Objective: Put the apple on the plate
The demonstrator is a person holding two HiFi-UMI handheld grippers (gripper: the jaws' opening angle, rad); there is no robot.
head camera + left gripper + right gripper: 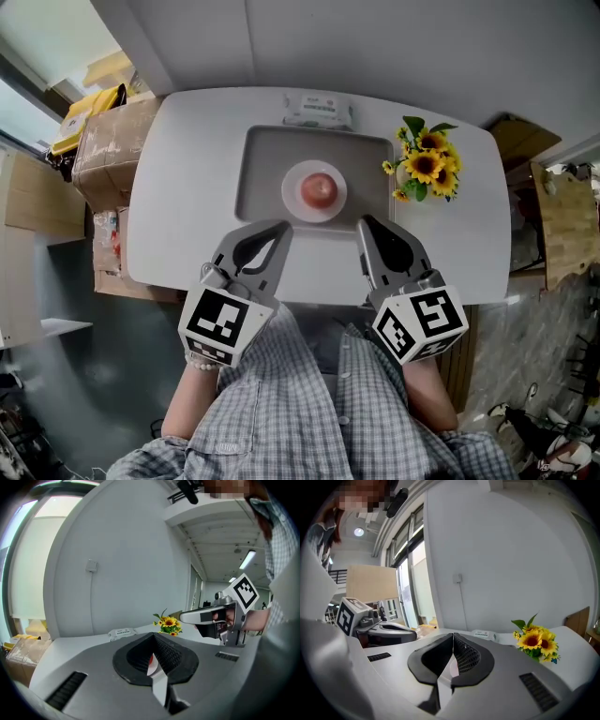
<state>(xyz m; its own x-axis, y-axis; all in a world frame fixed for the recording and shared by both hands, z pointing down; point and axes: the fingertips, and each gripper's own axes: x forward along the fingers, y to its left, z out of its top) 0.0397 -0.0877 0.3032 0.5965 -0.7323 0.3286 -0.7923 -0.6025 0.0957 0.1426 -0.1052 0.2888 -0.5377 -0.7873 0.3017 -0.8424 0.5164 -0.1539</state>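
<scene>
A red apple [320, 189] rests on a small white plate [291, 195] in the middle of a grey tray [262, 159] on the white table [178, 206]. My left gripper [281, 228] hovers over the table's near edge, left of the plate, jaws shut and empty. My right gripper [366, 225] hangs level with it to the right, also shut and empty. In the left gripper view the shut jaws [153, 637] leave a slit that shows a sliver of red apple [149, 659]. The right gripper view shows its jaws [453, 637] pressed together.
A bunch of sunflowers [427, 164] stands at the tray's right. A pack of tissues [317, 111] lies at the table's far edge. Cardboard boxes [108, 145] are stacked left of the table. A white wall rises behind it.
</scene>
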